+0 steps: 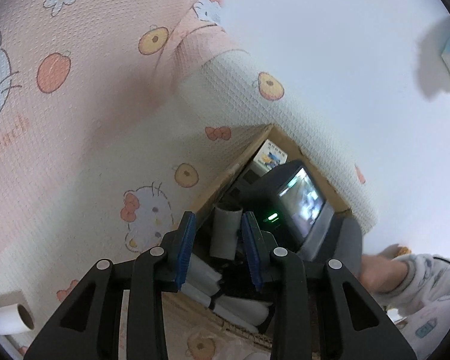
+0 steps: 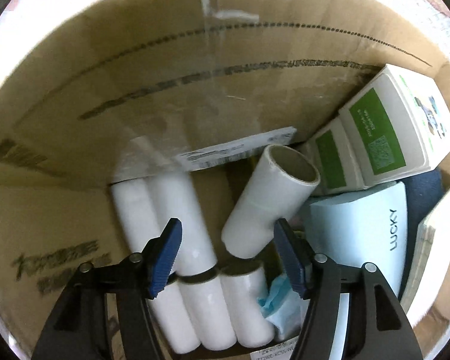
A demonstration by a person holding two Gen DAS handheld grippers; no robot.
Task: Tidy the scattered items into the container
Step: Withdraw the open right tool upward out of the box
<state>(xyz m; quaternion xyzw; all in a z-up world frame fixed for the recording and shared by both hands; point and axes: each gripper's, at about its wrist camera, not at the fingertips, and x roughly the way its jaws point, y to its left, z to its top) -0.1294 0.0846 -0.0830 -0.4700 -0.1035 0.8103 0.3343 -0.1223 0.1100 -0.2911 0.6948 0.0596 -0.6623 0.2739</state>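
Observation:
In the right wrist view my right gripper (image 2: 228,258) is open and empty inside the cardboard box (image 2: 135,96). A white roll with a cardboard core (image 2: 270,201) leans tilted just beyond the fingertips, free of them. Several white rolls (image 2: 177,219) lie on the box floor, some banded together. In the left wrist view my left gripper (image 1: 217,240) is open and empty above the box rim (image 1: 225,180). The same roll (image 1: 225,228) shows between its fingers, inside the box. The right gripper's body and screen (image 1: 303,204) reach into the box.
Green-and-white cartons (image 2: 384,132), a pale blue "LUCKY" pack (image 2: 360,234) and a blue tissue (image 2: 282,300) fill the box's right side. A Hello Kitty blanket (image 1: 90,120) surrounds the box. A white roll (image 1: 9,318) lies at lower left. A sleeved hand (image 1: 405,276) is at right.

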